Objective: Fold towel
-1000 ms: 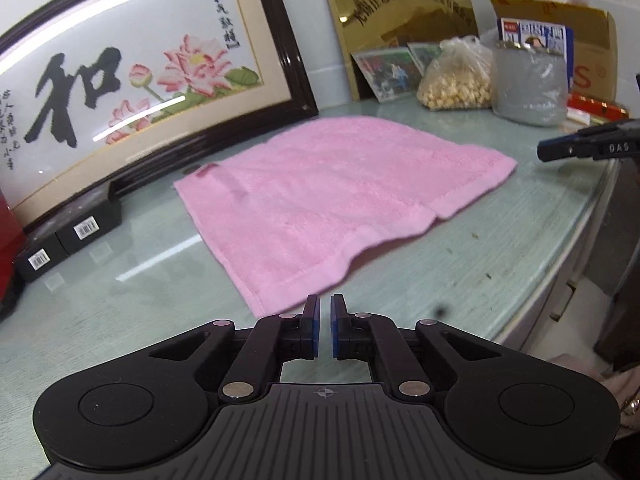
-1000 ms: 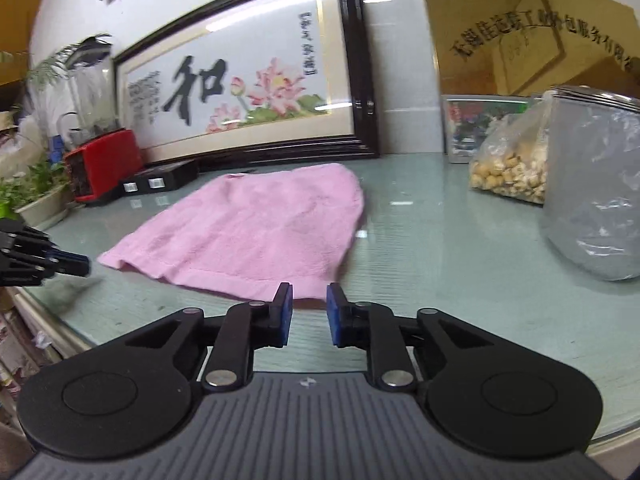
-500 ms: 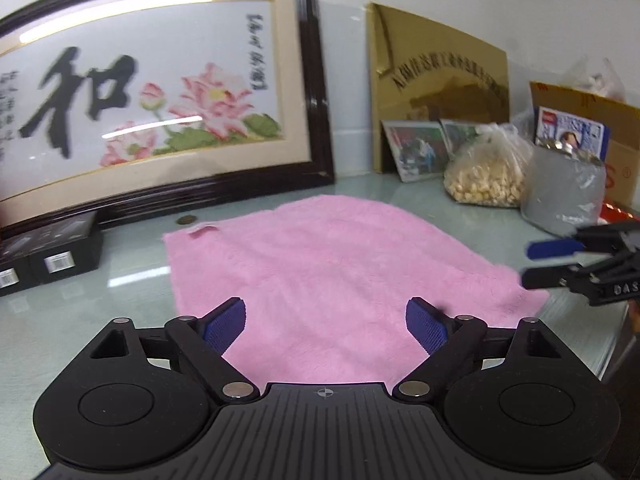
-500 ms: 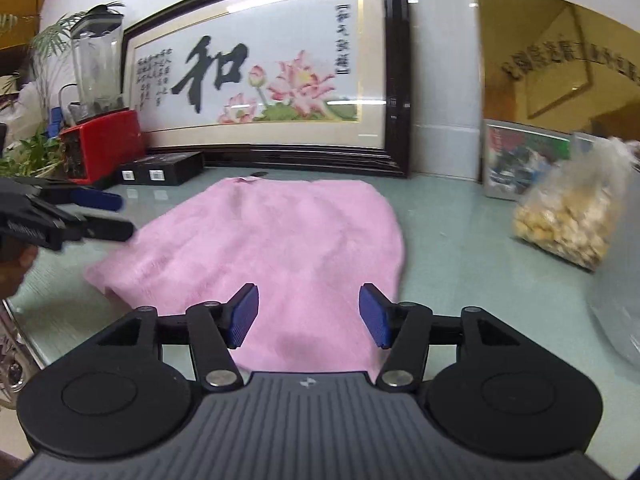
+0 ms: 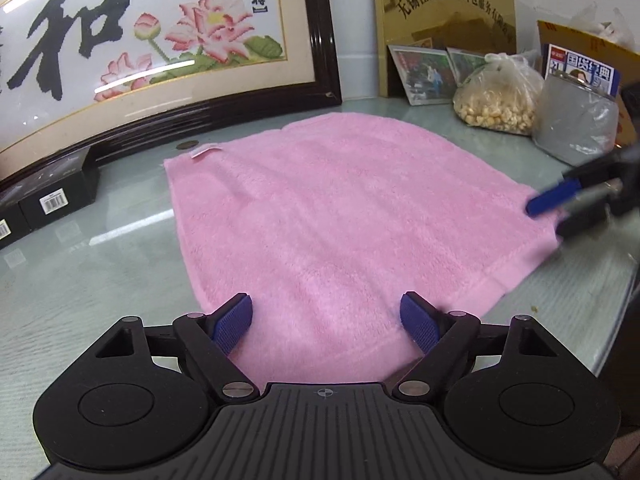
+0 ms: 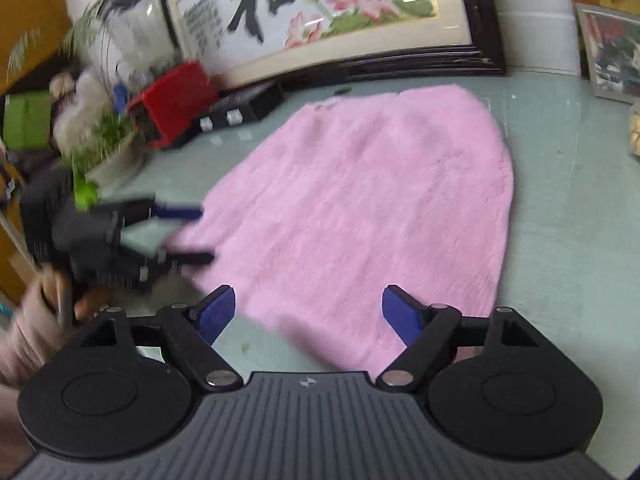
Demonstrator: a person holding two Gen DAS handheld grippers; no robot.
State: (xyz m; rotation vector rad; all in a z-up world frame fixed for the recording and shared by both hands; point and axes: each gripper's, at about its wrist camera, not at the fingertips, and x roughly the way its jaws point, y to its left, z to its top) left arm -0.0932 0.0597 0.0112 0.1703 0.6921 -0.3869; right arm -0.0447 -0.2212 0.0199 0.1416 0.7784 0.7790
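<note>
A pink towel [image 5: 340, 208] lies flat on the glass table top [image 5: 100, 272], with a small white label at its far left corner. My left gripper [image 5: 326, 320] hovers over the towel's near left corner. Its jaws stand wide and are closing a little, with towel below them and nothing pinched. My right gripper [image 6: 308, 312] is over the near right corner of the towel [image 6: 360, 200]. Its jaws are opening, and nothing is gripped. Each gripper also shows in the other's view, the right gripper [image 5: 560, 212] at the towel's right edge and the left gripper [image 6: 188, 236] at its left edge.
A large framed picture [image 5: 140, 40] leans on the wall behind the towel, with black boxes [image 5: 56, 196] at its foot. A bag of nuts [image 5: 496, 96] and a grey bag [image 5: 576, 120] stand back right. A red appliance [image 6: 172, 100] and a plant [image 6: 92, 148] are far left. The table's edge [image 5: 616, 320] curves close on the right.
Both grippers went from nearly shut to wide open. Both moved in from beside the towel to over its near corners, and the right wrist view swung left.
</note>
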